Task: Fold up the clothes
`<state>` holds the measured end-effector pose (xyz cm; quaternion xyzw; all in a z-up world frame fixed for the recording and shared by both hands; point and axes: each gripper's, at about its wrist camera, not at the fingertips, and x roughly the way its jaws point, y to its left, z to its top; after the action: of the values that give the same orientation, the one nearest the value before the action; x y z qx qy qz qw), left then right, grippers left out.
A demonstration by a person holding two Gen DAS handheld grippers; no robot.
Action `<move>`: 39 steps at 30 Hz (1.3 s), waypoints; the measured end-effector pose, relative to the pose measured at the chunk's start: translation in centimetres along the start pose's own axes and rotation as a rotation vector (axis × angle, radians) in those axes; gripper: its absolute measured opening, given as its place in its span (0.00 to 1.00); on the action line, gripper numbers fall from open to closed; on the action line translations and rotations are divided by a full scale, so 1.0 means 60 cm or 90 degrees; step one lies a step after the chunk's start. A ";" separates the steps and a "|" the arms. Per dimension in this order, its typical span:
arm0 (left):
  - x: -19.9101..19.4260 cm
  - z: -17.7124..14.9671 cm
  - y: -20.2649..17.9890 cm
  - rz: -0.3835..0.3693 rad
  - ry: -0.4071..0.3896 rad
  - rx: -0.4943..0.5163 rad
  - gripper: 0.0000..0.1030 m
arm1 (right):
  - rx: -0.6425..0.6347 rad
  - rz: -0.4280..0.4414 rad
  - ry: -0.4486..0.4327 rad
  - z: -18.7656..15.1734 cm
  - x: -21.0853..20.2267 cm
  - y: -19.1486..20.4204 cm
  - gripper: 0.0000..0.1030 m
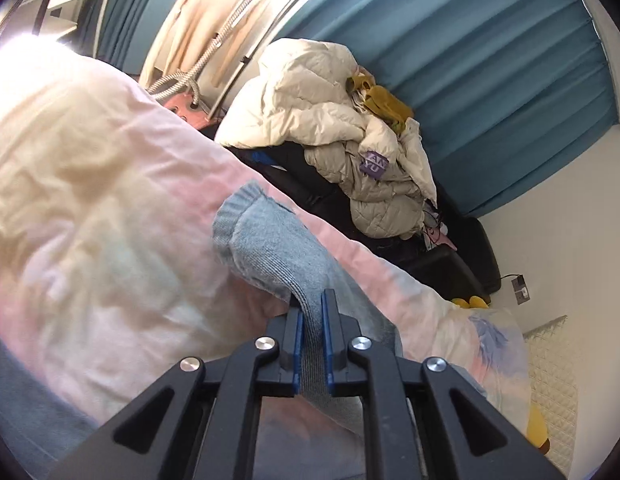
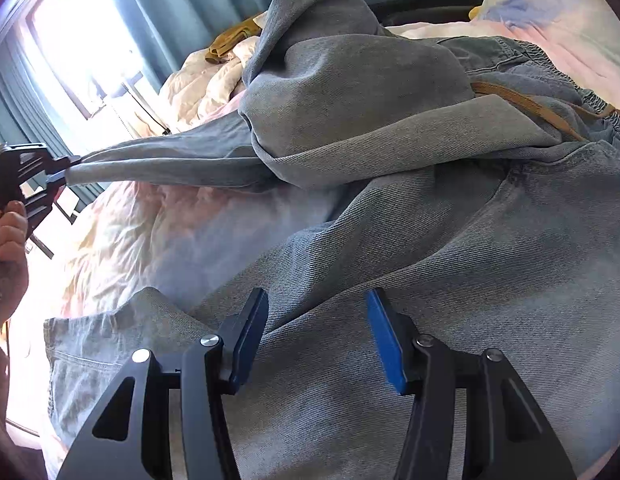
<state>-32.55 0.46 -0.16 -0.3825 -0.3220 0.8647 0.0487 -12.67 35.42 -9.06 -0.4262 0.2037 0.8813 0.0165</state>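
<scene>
A pair of light blue jeans [image 2: 450, 240] with a tan belt [image 2: 522, 100] lies crumpled on the pink and white bedspread [image 2: 157, 216]. One trouser leg [image 2: 161, 164] is stretched out to the left. My left gripper [image 1: 313, 312] is shut on the hem end of that leg [image 1: 269, 248], and it also shows at the left edge of the right wrist view as the left gripper [image 2: 63, 170], held by a hand [image 2: 7, 236]. My right gripper [image 2: 318, 320] hangs open just above the jeans' wide denim, nothing between its blue pads.
A heap of cream puffer jackets [image 1: 342, 136] with a mustard cloth [image 1: 386, 104] sits on a dark sofa [image 1: 454, 256] beyond the bed. Teal curtains [image 1: 490, 60] hang behind, with a bright window [image 2: 81, 40]. A pale pillow [image 1: 498, 344] lies by the quilted headboard [image 1: 550, 384].
</scene>
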 end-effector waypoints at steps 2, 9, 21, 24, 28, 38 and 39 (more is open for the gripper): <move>-0.043 0.022 0.013 0.010 -0.021 -0.003 0.08 | 0.003 -0.002 -0.003 0.001 -0.005 -0.003 0.51; -0.171 0.090 0.108 0.072 -0.082 -0.053 0.08 | 0.001 -0.010 -0.010 -0.001 -0.024 -0.007 0.51; -0.197 0.063 0.290 0.125 -0.038 -0.080 0.05 | -0.028 -0.024 -0.005 -0.005 -0.026 0.013 0.51; -0.179 0.031 0.343 0.128 -0.003 -0.099 0.05 | -0.035 -0.029 -0.001 -0.001 -0.020 0.022 0.51; -0.172 -0.007 0.405 0.087 0.055 -0.191 0.05 | -0.045 -0.036 0.003 0.003 -0.012 0.034 0.51; -0.248 -0.077 0.450 -0.017 0.080 -0.313 0.28 | -0.063 -0.038 -0.005 -0.004 -0.039 0.046 0.51; -0.256 -0.085 0.451 -0.024 0.077 -0.319 0.29 | -0.065 -0.039 -0.006 -0.006 -0.042 0.046 0.51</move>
<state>-13.84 -23.29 -9.13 -0.4273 -0.5299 0.7324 -0.0122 -11.40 33.11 -6.39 -0.4281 0.1451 0.8917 0.0230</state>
